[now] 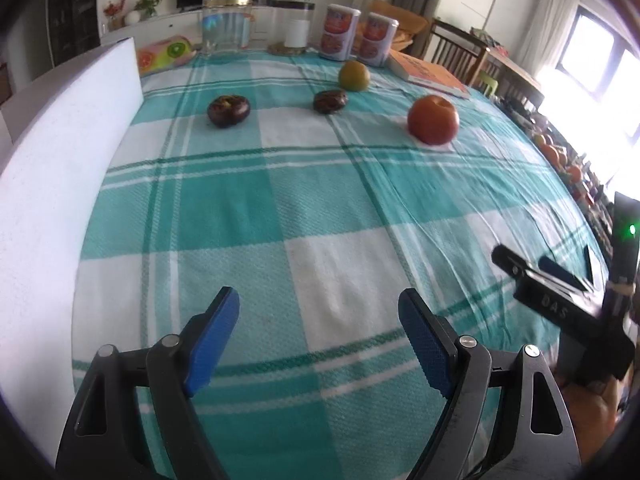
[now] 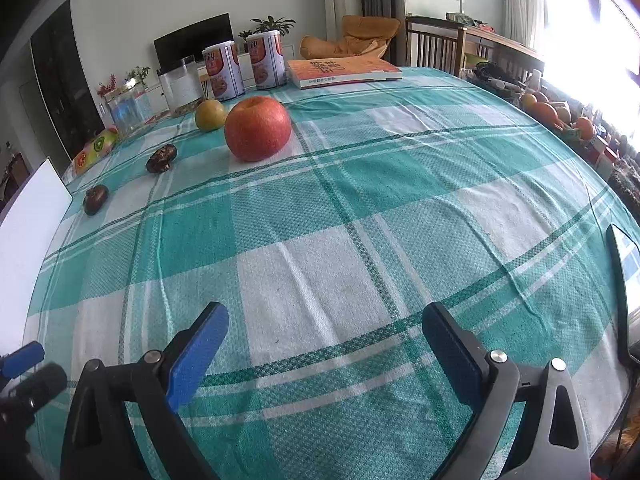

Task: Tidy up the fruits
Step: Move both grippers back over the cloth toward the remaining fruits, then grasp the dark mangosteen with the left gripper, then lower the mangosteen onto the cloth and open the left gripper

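Note:
A red apple [image 1: 433,119] [image 2: 257,128], a yellow-green pear [image 1: 354,75] [image 2: 210,115] and two dark purple mangosteens [image 1: 228,110] [image 1: 330,101] [image 2: 95,199] [image 2: 161,158] lie on the teal checked tablecloth [image 1: 304,208] [image 2: 360,208] at the far side. My left gripper [image 1: 318,312] is open and empty, low over the near cloth. My right gripper [image 2: 325,330] is open and empty, also near the front. The right gripper also shows at the right edge of the left wrist view [image 1: 560,276]. The left gripper's tip shows at the lower left of the right wrist view [image 2: 22,356].
A white foam board [image 1: 60,152] [image 2: 28,216] stands along the left edge. At the back stand two printed cans [image 1: 358,34] [image 2: 244,66], glass jars [image 1: 227,24] [image 2: 182,84], an orange book [image 1: 428,72] [image 2: 344,70] and a fruit-print packet [image 1: 164,54] [image 2: 96,148]. A crate of oranges [image 2: 560,116] sits right.

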`<state>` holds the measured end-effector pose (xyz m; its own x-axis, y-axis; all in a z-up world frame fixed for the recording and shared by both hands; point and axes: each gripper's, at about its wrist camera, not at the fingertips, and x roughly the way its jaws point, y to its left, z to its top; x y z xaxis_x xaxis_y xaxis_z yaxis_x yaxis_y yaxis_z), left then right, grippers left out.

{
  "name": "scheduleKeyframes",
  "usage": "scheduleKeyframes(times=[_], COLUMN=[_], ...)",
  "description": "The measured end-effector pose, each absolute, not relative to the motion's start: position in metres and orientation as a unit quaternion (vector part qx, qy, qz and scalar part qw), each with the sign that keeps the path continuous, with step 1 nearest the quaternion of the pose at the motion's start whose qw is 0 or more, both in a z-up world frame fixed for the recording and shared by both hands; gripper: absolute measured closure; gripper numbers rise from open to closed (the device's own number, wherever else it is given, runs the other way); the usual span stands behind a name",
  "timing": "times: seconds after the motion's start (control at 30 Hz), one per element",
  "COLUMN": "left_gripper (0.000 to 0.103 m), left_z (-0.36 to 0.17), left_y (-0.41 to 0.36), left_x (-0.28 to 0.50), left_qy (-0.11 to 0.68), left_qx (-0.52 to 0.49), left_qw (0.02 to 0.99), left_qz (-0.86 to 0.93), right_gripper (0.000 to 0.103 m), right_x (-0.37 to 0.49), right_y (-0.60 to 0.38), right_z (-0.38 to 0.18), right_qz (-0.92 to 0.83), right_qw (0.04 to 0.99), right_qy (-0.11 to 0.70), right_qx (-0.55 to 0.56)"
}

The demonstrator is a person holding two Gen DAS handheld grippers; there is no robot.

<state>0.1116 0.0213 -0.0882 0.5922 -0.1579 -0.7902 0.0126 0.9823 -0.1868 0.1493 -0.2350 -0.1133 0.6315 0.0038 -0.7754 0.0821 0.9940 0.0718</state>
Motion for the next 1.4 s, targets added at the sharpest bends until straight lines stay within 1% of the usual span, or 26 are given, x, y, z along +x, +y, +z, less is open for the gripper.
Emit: scheduleKeyframes(times=[0.13, 0.2, 0.37, 0.5, 0.6, 0.63, 0.67, 0.7, 0.9, 1.03, 1.13, 1.4], left_gripper=[0.019, 0.019, 0.019, 0.019, 0.022, 0.031, 0.048, 0.053, 0.054, 0.054, 0.054, 0.054], left_z=[-0.081, -0.083, -0.102, -0.117, -0.121, -0.121, -0.120, -0.118, -0.110, -0.097, -0.093, -0.101], left_y=[0.050, 0.059, 0.073, 0.078, 0.078, 0.078, 0.077, 0.076, 0.066, 0.050, 0.034, 0.010], left_x=[0.159, 0.187, 0.262, 0.288, 0.291, 0.292, 0.291, 0.291, 0.275, 0.236, 0.201, 0.126], left_qy=[0.398, 0.390, 0.421, 0.438, 0.433, 0.433, 0.429, 0.427, 0.432, 0.431, 0.438, 0.459], left_qx=[-0.121, -0.127, -0.111, -0.086, -0.062, -0.053, -0.047, -0.039, -0.017, -0.032, -0.023, -0.003], left_qw=[0.909, 0.911, 0.896, 0.890, 0.894, 0.895, 0.897, 0.899, 0.898, 0.900, 0.898, 0.888], left_qz=[0.023, 0.050, 0.082, 0.095, 0.098, 0.097, 0.093, 0.091, 0.087, 0.061, 0.030, -0.025], right_gripper=[0.006, 0.005, 0.003, 0.000, 0.000, 0.000, 0.000, 0.000, 0.000, 0.000, 0.000, 0.000], right_x=[0.152, 0.152, 0.153, 0.154, 0.155, 0.155, 0.155, 0.155, 0.156, 0.157, 0.156, 0.156], right_y=[-0.235, -0.235, -0.232, -0.232, -0.231, -0.230, -0.230, -0.230, -0.230, -0.229, -0.229, -0.230], right_z=[-0.118, -0.118, -0.119, -0.120, -0.120, -0.121, -0.121, -0.121, -0.121, -0.121, -0.121, -0.121], right_qz=[-0.017, -0.016, -0.015, -0.010, -0.012, -0.012, -0.012, -0.012, -0.013, -0.013, -0.012, -0.013], right_qw=[0.895, 0.895, 0.894, 0.893, 0.892, 0.892, 0.892, 0.891, 0.891, 0.891, 0.891, 0.891], right_qy=[0.442, 0.442, 0.446, 0.448, 0.450, 0.450, 0.451, 0.451, 0.452, 0.452, 0.451, 0.451], right_qx=[0.056, 0.055, 0.049, 0.049, 0.046, 0.045, 0.044, 0.043, 0.042, 0.042, 0.044, 0.043])
